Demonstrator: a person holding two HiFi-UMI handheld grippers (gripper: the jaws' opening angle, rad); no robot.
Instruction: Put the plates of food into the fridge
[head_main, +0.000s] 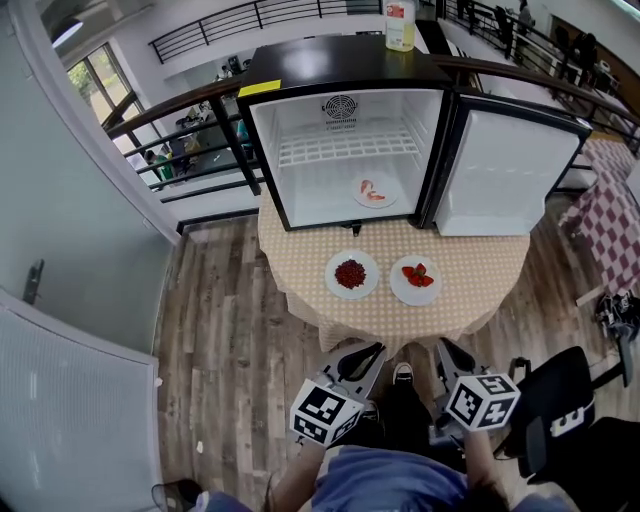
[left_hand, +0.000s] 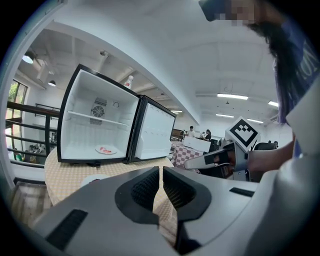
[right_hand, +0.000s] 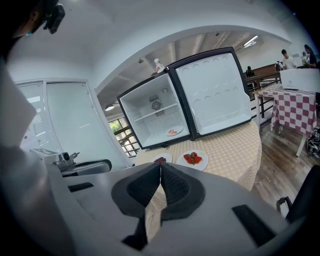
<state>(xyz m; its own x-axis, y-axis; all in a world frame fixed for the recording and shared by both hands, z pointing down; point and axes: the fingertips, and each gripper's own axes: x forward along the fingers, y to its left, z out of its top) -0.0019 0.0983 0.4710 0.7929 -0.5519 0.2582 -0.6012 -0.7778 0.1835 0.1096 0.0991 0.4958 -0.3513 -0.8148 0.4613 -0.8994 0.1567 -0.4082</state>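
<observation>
A small black fridge (head_main: 345, 60) stands open on a round table (head_main: 480, 270) with a checked cloth; its door (head_main: 505, 170) swings right. One white plate of pink food (head_main: 374, 191) lies on the fridge floor. On the table in front sit a plate of dark red berries (head_main: 351, 274) and a plate of strawberries (head_main: 416, 279). My left gripper (head_main: 362, 357) and right gripper (head_main: 452, 357) hover below the table's near edge, both shut and empty. The right gripper view shows the strawberry plate (right_hand: 192, 159) and the plate inside the fridge (right_hand: 172, 132).
A bottle (head_main: 400, 24) stands on the fridge top. A black chair (head_main: 560, 410) is at my right. A checked-cloth table (head_main: 615, 215) stands farther right. Railings (head_main: 190, 140) run behind the table, and a white wall panel (head_main: 70, 400) is at the left.
</observation>
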